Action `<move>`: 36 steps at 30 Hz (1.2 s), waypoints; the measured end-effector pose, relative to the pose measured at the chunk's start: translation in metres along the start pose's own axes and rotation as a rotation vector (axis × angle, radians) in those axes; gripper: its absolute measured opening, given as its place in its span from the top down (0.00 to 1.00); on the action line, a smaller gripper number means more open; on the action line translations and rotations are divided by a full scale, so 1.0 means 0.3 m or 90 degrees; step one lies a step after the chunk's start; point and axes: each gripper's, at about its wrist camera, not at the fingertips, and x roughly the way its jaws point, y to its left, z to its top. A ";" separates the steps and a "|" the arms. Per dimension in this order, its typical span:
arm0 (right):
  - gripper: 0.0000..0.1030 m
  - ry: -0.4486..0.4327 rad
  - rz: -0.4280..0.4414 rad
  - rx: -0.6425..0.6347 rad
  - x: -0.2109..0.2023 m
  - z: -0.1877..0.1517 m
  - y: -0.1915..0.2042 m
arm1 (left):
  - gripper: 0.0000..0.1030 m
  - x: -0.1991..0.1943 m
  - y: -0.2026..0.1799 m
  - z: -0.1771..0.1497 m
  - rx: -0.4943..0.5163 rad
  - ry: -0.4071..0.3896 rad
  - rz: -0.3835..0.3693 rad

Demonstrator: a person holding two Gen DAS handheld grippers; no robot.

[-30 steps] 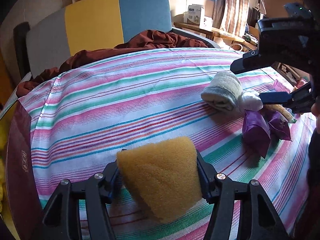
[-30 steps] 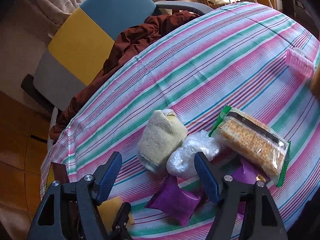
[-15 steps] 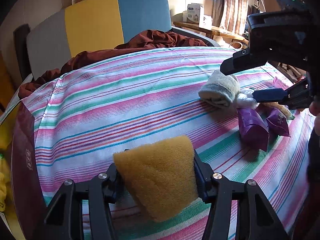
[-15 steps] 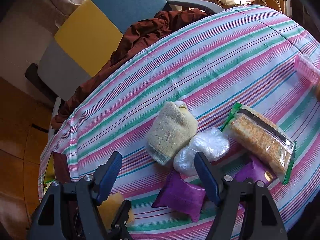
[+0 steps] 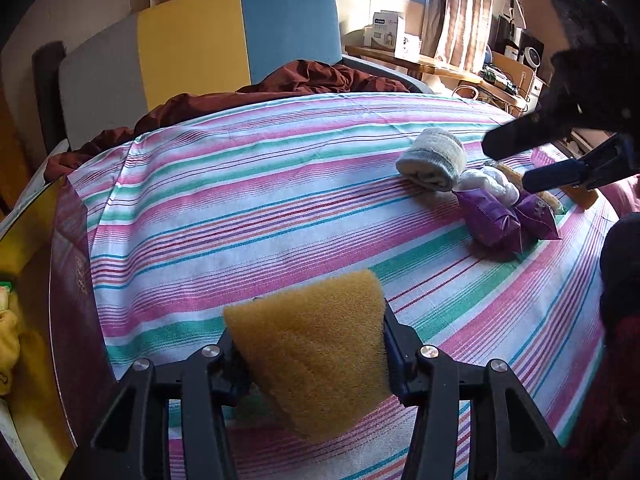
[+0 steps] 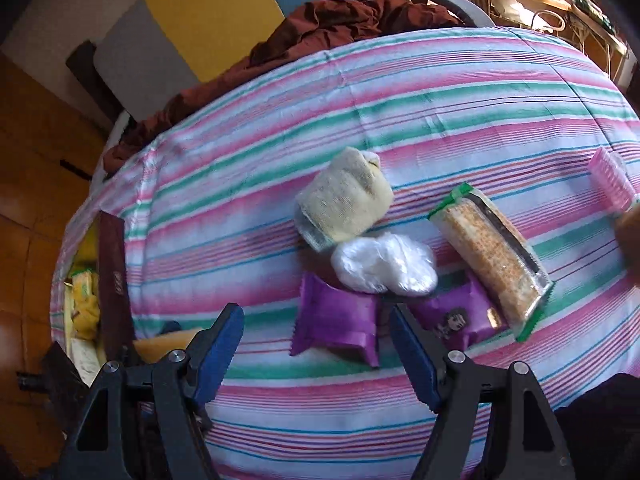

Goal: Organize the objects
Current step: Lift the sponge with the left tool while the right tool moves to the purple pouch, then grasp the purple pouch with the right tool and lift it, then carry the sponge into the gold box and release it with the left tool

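In the left wrist view the lower end of the yellow sponge (image 5: 316,344) hangs down between the arms of the left gripper (image 5: 310,354), and the fingertips behind it are mostly covered; its jaws are closing, pads pressing both sides of the sponge, which is held above the striped tablecloth (image 5: 256,208). Far ahead and to the right the right gripper (image 5: 528,160) enters dark and cut off at the frame edge, masking part of the pile beneath it: a rolled sock (image 5: 434,158), a white plastic bag (image 5: 494,184) and two purple packets (image 5: 494,222). The print on the box (image 5: 385,31) on the far shelf is too small to read. In the right wrist view, which is blurred, the right gripper (image 6: 316,354) stands spread with nothing between its blue pads, above the nearer purple packet (image 6: 340,326). Just past it lie the bag (image 6: 384,262), the sock (image 6: 344,200) and, to the right, a cracker pack (image 6: 492,256); a pink ribbed item (image 6: 612,178) is cut by the right edge. A cartoon face shows on the second purple packet (image 6: 456,316); its lettering is unreadable. Low left, the sponge (image 6: 168,346) peeks behind the finger
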 end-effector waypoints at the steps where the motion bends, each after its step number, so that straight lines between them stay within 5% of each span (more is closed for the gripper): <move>1: 0.25 0.017 -0.005 -0.009 0.020 -0.005 -0.002 | 0.48 -0.001 0.000 -0.001 0.000 -0.001 0.000; 6: 0.34 0.069 -0.049 0.009 0.128 0.008 -0.006 | 0.48 0.000 0.008 0.000 -0.009 -0.006 -0.009; 10: 0.52 0.036 -0.086 0.011 0.154 0.012 -0.001 | 0.47 0.000 0.010 -0.001 -0.011 -0.009 -0.013; 14: 0.55 0.016 -0.105 -0.038 0.155 -0.006 0.038 | 0.46 0.000 0.009 -0.004 -0.011 -0.013 -0.011; 23: 0.46 0.035 -0.026 -0.096 0.175 -0.008 0.079 | 0.46 0.003 0.003 -0.002 -0.009 -0.016 -0.007; 36: 0.45 0.036 -0.065 -0.141 0.170 -0.011 0.087 | 0.50 -0.061 -0.009 0.030 -0.036 -0.004 0.005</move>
